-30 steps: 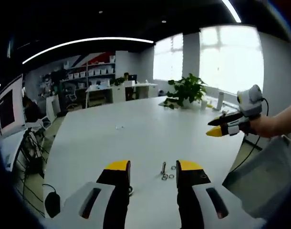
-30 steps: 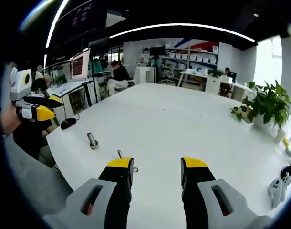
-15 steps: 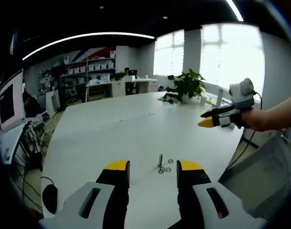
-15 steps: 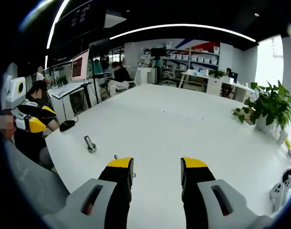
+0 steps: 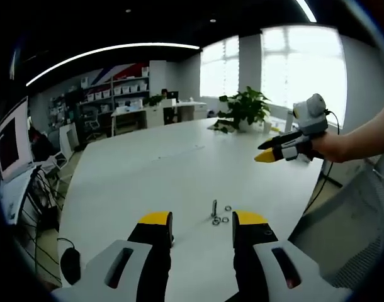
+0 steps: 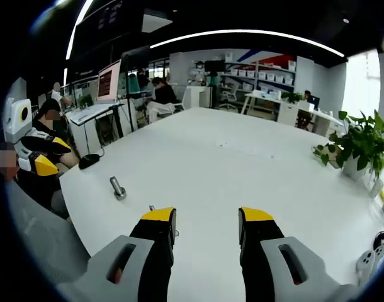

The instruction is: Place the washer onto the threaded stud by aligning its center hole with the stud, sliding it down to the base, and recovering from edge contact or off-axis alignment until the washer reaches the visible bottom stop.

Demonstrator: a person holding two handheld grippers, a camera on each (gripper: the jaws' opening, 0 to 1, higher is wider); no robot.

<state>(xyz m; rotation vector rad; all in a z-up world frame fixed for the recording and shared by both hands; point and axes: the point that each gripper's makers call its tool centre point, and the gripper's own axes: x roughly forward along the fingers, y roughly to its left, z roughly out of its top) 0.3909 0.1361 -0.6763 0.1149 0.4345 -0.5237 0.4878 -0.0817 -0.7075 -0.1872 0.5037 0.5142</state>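
A thin threaded stud (image 5: 214, 209) stands upright on the white table (image 5: 154, 176), just beyond my left gripper (image 5: 203, 220), which is open and holds nothing. Three small washers (image 5: 225, 219) lie flat around the stud's foot. My right gripper (image 5: 267, 151) hangs above the table's right side, held by a person's hand. In the right gripper view the right gripper (image 6: 207, 217) is open and empty; the thin stud (image 6: 152, 207) peeks out beside its left jaw. A thicker bolt (image 6: 118, 187) stands further left. My left gripper (image 6: 44, 157) hovers off the table's left edge.
A potted plant (image 5: 242, 110) stands at the table's far side, also seen in the right gripper view as the plant (image 6: 359, 141). A black mouse (image 6: 89, 162) lies near the table corner. A mesh chair back (image 5: 343, 233) is close on the right. Desks, monitors and seated people fill the background.
Both views have shifted a little with the hands. In the left gripper view the right gripper has drifted slightly left and up. Stud, washers and bolt have stayed put; both grippers remain open.
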